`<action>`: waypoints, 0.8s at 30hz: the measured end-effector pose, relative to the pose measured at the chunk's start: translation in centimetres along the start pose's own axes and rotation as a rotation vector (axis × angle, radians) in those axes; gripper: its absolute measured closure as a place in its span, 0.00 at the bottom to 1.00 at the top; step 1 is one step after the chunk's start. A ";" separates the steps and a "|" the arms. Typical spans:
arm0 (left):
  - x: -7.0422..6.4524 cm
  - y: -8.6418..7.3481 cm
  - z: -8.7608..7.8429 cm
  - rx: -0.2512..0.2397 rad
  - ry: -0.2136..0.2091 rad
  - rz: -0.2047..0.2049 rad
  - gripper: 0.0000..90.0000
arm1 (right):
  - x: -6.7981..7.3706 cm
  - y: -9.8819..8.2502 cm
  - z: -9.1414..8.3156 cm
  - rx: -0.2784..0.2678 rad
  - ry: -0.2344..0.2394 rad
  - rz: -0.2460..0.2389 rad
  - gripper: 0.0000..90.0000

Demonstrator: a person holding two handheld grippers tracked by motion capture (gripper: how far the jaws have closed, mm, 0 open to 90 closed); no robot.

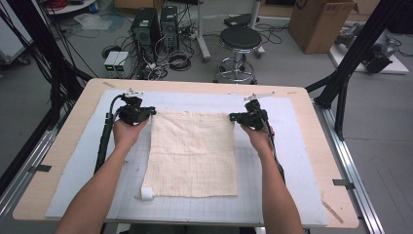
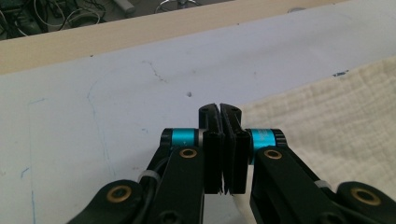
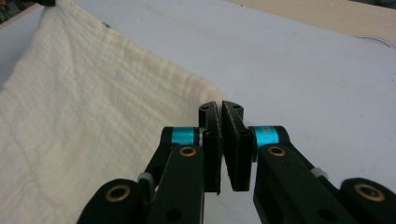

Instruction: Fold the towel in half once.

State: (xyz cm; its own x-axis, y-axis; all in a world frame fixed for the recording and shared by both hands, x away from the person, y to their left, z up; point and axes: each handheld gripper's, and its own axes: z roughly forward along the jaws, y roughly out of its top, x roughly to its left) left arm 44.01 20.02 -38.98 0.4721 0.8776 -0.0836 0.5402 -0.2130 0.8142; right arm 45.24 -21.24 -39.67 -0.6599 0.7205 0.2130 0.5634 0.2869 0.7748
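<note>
Nearest to us, the cream muslin cloth (image 1: 192,153) lies spread on the pale blue-grey mat (image 1: 78,165) that covers the wooden table (image 1: 44,165), its near edge lying flat and a small white tag (image 1: 147,193) turned up at its near left corner. We read the cloth as light, thin and limp: it will drape and sag wherever it is not supported, it will not slip much on the mat, and nothing about it is fragile. A crinkled weave like this gives the pads plenty to bite on, so we judge the corners to be the right places to take hold, pinched right at the hem so that one layer comes up.

Farther off, at the cloth's far corners, we hold one tool in each hand. The left gripper (image 2: 219,108) has its jaws pressed together at the far left corner; in the left gripper view the cream edge runs in behind the tips, so we take it as pinching that corner, though the fabric between the pads is hardly visible. The right gripper (image 3: 220,105) is likewise clamped tight on the far right corner, where the cloth rises in a ridge to the jaws.

Beyond the table stand a stool (image 1: 239,41) and computer towers (image 1: 155,24) on the floor
</note>
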 end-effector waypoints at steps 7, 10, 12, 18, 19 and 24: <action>-0.7 -0.4 -0.2 0.036 -0.040 0.043 0.97 | 1.0 0.1 0.0 0.017 0.027 -0.022 0.96; -0.4 -1.0 -0.7 0.025 -0.073 -0.007 0.97 | 1.1 0.0 -0.3 0.008 0.047 -0.016 0.96; -0.2 -1.3 -1.1 0.025 -0.079 -0.014 0.97 | 1.5 -0.2 -0.4 0.007 0.048 -0.023 0.96; -0.4 -2.0 -2.4 -0.003 -0.122 -0.020 0.97 | 1.9 -0.5 -1.4 -0.003 0.056 -0.031 0.96; -0.5 -2.1 -2.5 -0.010 -0.135 -0.020 0.97 | 1.9 -0.6 -1.7 -0.008 0.061 -0.034 0.96; -1.2 -3.0 -3.5 -0.036 -0.167 0.003 0.97 | 2.9 -1.0 -3.4 -0.059 0.097 -0.057 0.96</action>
State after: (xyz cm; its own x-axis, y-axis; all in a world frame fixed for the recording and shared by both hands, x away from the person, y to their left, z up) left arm 39.36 21.14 -39.33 0.5849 0.7925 -0.1728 0.5144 -0.1976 0.8345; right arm 41.05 -21.55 -37.81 -0.7367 0.6387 0.2221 0.4954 0.2861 0.8202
